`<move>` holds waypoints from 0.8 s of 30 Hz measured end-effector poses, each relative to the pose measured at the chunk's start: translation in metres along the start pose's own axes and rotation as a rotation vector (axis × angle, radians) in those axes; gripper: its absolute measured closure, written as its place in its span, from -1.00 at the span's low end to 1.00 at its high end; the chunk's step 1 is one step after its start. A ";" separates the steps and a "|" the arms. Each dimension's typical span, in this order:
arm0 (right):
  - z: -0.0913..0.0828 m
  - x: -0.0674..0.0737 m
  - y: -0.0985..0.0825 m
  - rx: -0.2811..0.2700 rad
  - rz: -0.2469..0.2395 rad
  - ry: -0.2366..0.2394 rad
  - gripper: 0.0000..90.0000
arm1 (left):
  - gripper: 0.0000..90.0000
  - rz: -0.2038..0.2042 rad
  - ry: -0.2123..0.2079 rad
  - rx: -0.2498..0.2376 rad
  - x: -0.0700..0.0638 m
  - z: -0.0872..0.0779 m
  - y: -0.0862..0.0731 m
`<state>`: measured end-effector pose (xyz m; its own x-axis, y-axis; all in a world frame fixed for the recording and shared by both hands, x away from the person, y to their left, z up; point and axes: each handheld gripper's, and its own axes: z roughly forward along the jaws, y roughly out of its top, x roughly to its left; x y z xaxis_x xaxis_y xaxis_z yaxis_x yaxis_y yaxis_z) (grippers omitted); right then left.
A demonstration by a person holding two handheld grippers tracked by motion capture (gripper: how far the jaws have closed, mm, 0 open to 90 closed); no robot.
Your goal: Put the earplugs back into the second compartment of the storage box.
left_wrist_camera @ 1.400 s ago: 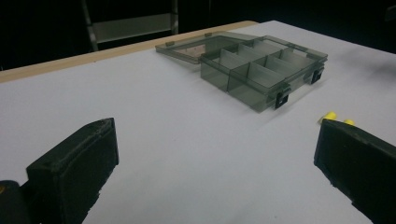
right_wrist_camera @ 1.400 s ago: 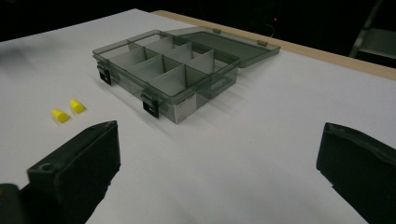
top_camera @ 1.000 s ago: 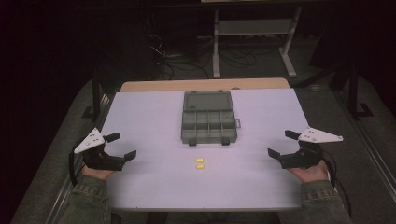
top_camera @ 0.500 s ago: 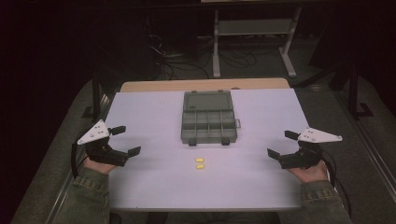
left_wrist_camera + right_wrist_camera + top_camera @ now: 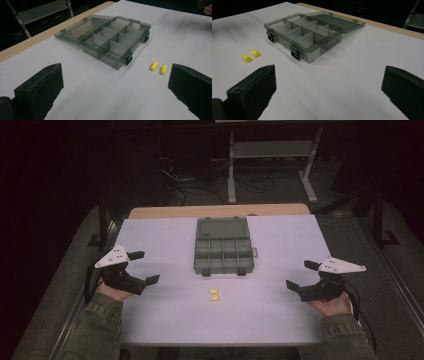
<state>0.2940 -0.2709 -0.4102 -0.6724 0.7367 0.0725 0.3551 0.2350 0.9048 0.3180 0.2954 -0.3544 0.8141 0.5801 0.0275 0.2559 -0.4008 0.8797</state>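
- High view: white table (image 5: 165,320), wooden strip along its far edge. Grey-green translucent compartment box (image 5: 223,253) sits centre-far, lid (image 5: 222,227) laid flat open toward the far side, two black latches on the near edge.
- High view: two yellow earplugs (image 5: 214,295) lie side by side just near of the box, apart from it, roughly on the table's midline.
- High view: left gripper (image 5: 141,268) over the left edge of the table, held in a hand with an olive sleeve; jaws spread wide, nothing between them. Grey three-cornered plate on top.
- High view: right gripper (image 5: 303,275) at the right edge, same posture; jaws parted, empty. Both grippers well apart from box and earplugs.
- High view: dark floor beyond the table, with cables and a pale metal stand (image 5: 272,155).
- Left gripper view: own two black jaws rise at the lower corners, wide apart, bare table between. Box (image 5: 115,42) ahead, eight compartments in two rows, all seem empty. Earplugs (image 5: 158,67) to the right of the box's near latch, just beside the right jaw in frame, touching neither.
- Right gripper view: jaws likewise spread, holding nothing. Box (image 5: 305,33) ahead and left, lid (image 5: 337,20) lying back. Earplugs (image 5: 251,56) at far left, near each other, clear of the box.
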 end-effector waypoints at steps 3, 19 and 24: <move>0.000 0.000 0.000 0.002 0.000 -0.001 -1.00 | -1.00 0.007 -0.010 0.005 -0.001 0.004 0.004; 0.002 0.001 -0.001 0.024 -0.011 0.011 -1.00 | -1.00 0.075 -0.081 0.070 -0.010 0.034 0.023; 0.002 0.001 0.000 0.024 -0.012 0.011 -1.00 | -1.00 0.086 -0.097 0.088 -0.013 0.042 0.026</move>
<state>0.2942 -0.2690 -0.4113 -0.6842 0.7263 0.0663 0.3618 0.2590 0.8956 0.3360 0.2470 -0.3518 0.8806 0.4711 0.0509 0.2244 -0.5092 0.8309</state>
